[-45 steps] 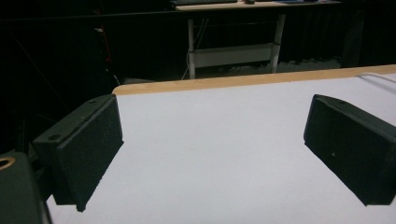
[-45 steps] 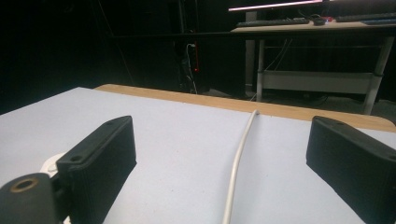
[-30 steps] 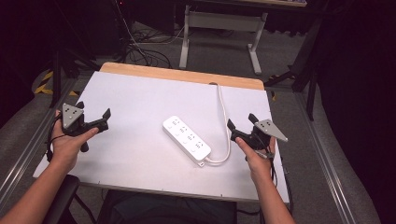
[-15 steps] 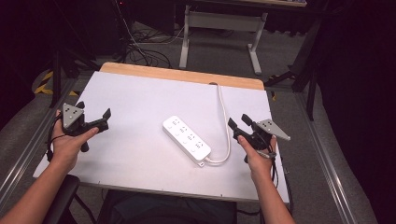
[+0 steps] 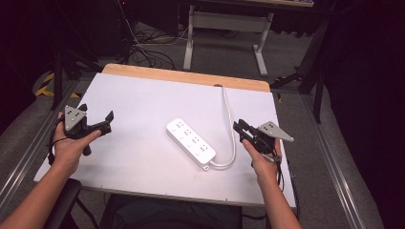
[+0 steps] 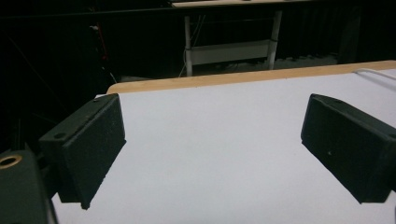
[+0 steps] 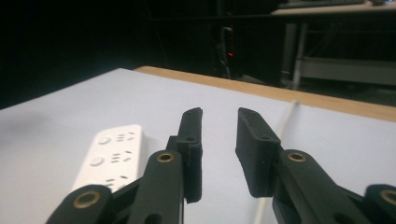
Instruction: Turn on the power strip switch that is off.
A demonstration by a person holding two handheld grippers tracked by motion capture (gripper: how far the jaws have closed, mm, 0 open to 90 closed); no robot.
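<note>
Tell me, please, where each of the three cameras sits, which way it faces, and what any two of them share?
High view: above the person's side, facing forward and down on the table; both forearms, left gripper, right gripper.
Left gripper view: rides the left gripper, looking along its wide-apart jaws across the table.
Right gripper view: rides the right gripper, whose empty jaws have just been closing.
Shared: high and right gripper views show the power strip and its cable.

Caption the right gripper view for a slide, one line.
Right gripper, its jaws just narrowed to a small empty gap, above the white table, power strip at left.
</note>
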